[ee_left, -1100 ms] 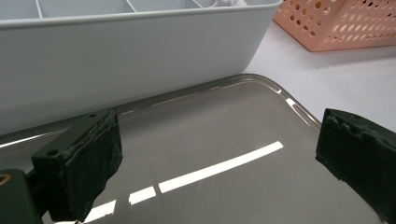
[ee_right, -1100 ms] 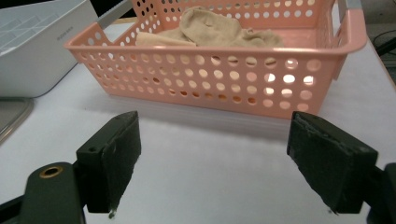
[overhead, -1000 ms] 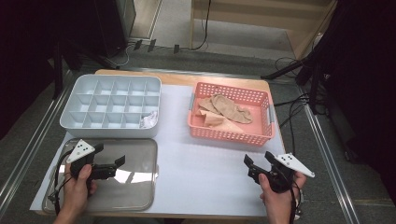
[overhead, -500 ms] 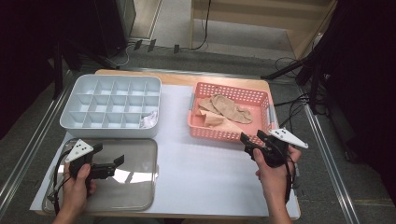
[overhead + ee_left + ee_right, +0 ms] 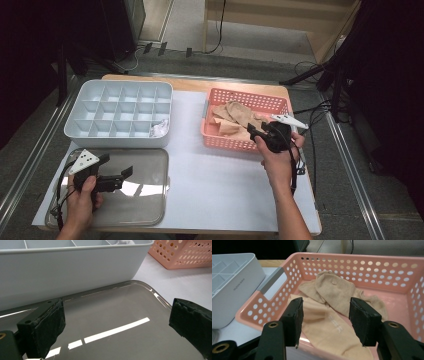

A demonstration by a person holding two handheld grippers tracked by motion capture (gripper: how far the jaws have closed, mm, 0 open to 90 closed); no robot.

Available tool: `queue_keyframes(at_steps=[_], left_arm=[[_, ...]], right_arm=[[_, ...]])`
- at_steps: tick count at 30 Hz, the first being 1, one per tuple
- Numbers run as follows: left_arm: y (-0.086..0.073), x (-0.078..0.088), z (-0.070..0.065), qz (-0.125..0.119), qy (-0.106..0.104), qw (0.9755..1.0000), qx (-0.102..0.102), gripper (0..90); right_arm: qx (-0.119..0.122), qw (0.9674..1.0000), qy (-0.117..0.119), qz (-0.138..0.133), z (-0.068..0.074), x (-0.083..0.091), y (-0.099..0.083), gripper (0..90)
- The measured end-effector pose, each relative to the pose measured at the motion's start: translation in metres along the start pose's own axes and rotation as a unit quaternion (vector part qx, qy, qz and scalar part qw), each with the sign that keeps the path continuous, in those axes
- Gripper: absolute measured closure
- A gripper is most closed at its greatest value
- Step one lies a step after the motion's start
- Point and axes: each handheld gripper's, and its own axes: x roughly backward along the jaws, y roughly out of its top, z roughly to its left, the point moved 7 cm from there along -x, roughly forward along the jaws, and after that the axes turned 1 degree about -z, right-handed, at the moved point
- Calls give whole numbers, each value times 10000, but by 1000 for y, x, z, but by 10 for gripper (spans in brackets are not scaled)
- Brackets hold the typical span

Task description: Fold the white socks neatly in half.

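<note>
Beige socks (image 5: 329,307) lie in the pink basket (image 5: 280,102) at far right, under the right gripper (image 5: 325,322), whose half-spread jaws have just been closing on nothing. The left gripper (image 5: 115,330) is spread over the clear lid (image 5: 145,200). A white cloth (image 5: 160,128) sits in the grey divided tray (image 5: 120,142).

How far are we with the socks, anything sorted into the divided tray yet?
Done: one white item already sits in a near-right cell of the divided tray. In hand: the right gripper is over the pink basket's near rim, its jaws have just been closing, still apart above the beige socks, nothing gripped. The left gripper waits open above the clear lid. Left: lifting the beige socks and placing them.
</note>
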Motion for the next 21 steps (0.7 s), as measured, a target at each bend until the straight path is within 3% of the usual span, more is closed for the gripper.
queue_keyframes(at_steps=[9, 14, 21], left_arm=[[0, 1, 2, -34, 23, 10000, 32, 8], [1, 1, 2, -47, 15, 10000, 55, 8], [1, 3, 5, -63, 20, 9999, 84, 8]], right_arm=[[244, 9992, -295, 80, -7, -36, 27, 451], [66, 9994, -321, 65, -18, -54, 38, 449], [72, 9971, -544, 532, -39, -85, 34, 458]])
